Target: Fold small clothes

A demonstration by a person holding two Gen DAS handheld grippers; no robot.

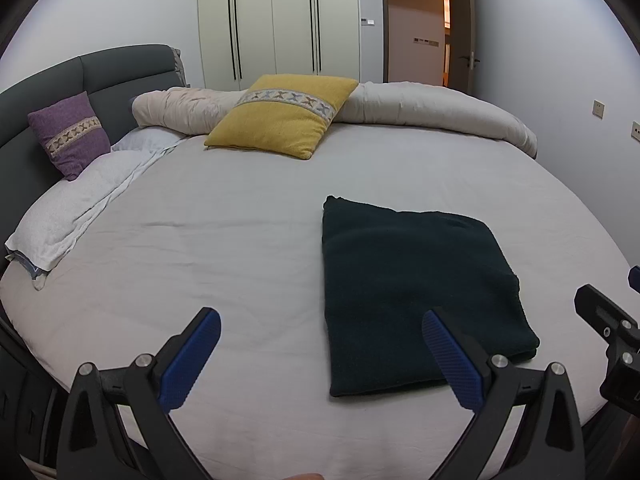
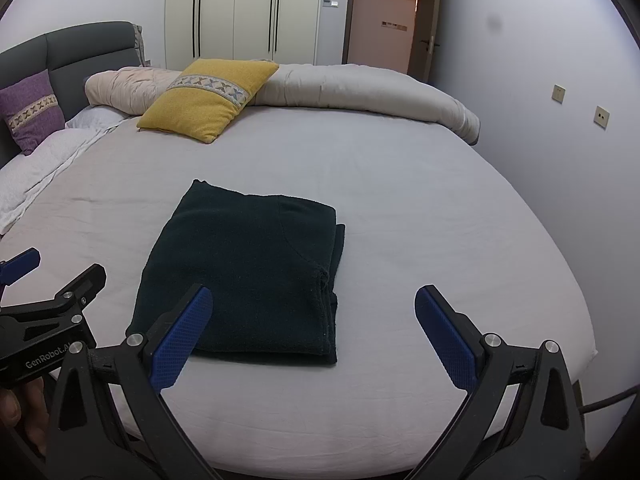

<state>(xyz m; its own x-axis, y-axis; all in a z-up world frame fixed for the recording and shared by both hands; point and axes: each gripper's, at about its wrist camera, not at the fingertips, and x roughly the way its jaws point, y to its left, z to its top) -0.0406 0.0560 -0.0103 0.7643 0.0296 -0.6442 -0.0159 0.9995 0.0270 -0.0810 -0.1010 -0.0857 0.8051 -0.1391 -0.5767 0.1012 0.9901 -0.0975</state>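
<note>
A dark, nearly black garment (image 1: 416, 292) lies folded into a flat rectangle on the pale bed sheet (image 1: 224, 248); it also shows in the right wrist view (image 2: 248, 272). My left gripper (image 1: 320, 320) is open and empty, hovering above the sheet near the garment's front left corner. My right gripper (image 2: 312, 300) is open and empty, above the garment's front right edge. Each gripper's body shows at the edge of the other's view. Neither touches the cloth.
A yellow cushion (image 1: 280, 114) and a rolled beige duvet (image 1: 432, 110) lie at the far side of the bed. A purple cushion (image 1: 70, 134) leans on the grey headboard (image 1: 40, 92), next to white pillows (image 1: 68, 212). The right wall (image 2: 520, 80) is close.
</note>
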